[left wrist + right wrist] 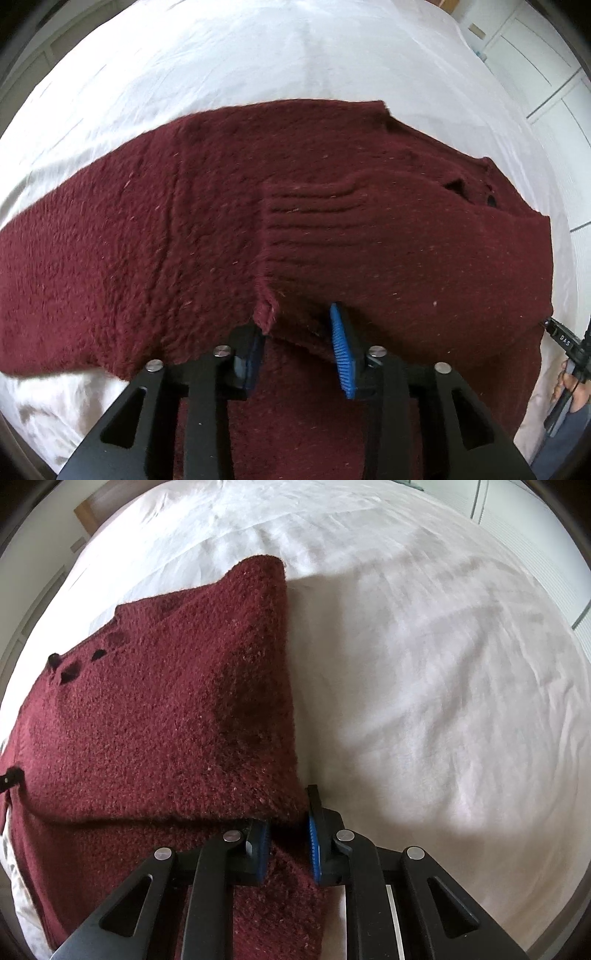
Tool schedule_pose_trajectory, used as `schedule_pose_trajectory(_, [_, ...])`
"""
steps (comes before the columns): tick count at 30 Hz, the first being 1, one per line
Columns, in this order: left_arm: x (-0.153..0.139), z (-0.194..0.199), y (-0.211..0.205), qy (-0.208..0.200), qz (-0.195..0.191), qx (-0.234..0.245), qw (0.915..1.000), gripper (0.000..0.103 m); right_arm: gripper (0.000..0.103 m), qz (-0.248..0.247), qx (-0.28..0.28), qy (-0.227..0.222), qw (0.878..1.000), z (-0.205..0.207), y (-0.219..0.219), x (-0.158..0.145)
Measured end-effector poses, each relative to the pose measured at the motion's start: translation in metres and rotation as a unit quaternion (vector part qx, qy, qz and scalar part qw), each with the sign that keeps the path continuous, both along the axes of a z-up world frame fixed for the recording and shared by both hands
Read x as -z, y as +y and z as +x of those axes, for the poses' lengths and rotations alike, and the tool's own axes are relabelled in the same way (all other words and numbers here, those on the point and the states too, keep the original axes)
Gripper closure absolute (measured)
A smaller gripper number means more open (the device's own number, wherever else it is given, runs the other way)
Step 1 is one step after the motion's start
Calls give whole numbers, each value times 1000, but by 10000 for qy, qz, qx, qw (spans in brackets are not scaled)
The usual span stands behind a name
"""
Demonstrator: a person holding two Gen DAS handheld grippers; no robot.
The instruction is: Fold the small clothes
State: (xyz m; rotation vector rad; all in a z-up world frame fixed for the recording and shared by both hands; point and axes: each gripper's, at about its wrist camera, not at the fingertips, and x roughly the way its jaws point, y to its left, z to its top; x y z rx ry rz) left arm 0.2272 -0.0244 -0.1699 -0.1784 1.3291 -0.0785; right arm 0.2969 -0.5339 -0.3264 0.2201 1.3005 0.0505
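Maroon knit sweater (332, 206) spread on the white bed sheet (221, 66), filling the near part of the bed; a ribbed cuff (314, 221) is folded over its body, small dark buttons (98, 654) seen along one edge. Near hem is lifted by both tools. Left gripper (299, 350): blue pads (341, 354) set apart, fabric edge lying between them, jaws not pressed together. Right gripper (288, 845): pads (314, 843) narrowly spaced, pinching the sweater's right-hand fold near the hem. Sheet wrinkled, bare toward the far edge
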Motion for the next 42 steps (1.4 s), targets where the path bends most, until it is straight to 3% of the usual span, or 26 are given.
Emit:
schedule_pose_trajectory(3, [-6, 0, 8, 32, -74, -76, 9999, 68, 85, 19, -26, 22, 10000, 0, 3, -2])
schedule_pose_trajectory(9, [-23, 1, 25, -20, -46, -196, 9998, 45, 82, -121, -189, -121, 9997, -6, 11, -11])
schedule_pose_trajectory(12, [-28, 7, 30, 12, -99, -210, 9997, 33, 75, -258, -214, -101, 9994, -9, 16, -14])
schedule_pose_trajectory(20, [1, 43, 4, 416, -363, -128, 9984, 32, 63, -386, -222, -153, 9989, -13, 24, -39])
schedule_pose_trajectory(26, [26, 49, -16, 501, -233, -89, 9984, 31, 58, -333, -185, -78, 9992, -17, 20, -43])
schedule_pose_trajectory(31, [27, 41, -24, 405, -80, -40, 9991, 49, 58, -217, -100, -79, 9997, -24, 4, -38])
schedule_pose_trajectory(32, [21, 32, -18, 345, -19, -12, 9994, 55, 58, -190, -94, -81, 9997, -25, 3, -38])
schedule_pose_trajectory(33, [20, 30, -21, 318, -57, 44, 9995, 69, 57, -174, -96, -80, 9998, -26, 3, -39])
schedule_pose_trajectory(34, [20, 22, -27, 300, -121, 77, 9994, 74, 57, -184, -98, -62, 9998, -26, 2, -39])
schedule_pose_trajectory(42, [13, 18, -49, 0, -35, 228, 9997, 84, 57, -253, -64, -8, 9997, -20, -10, -51])
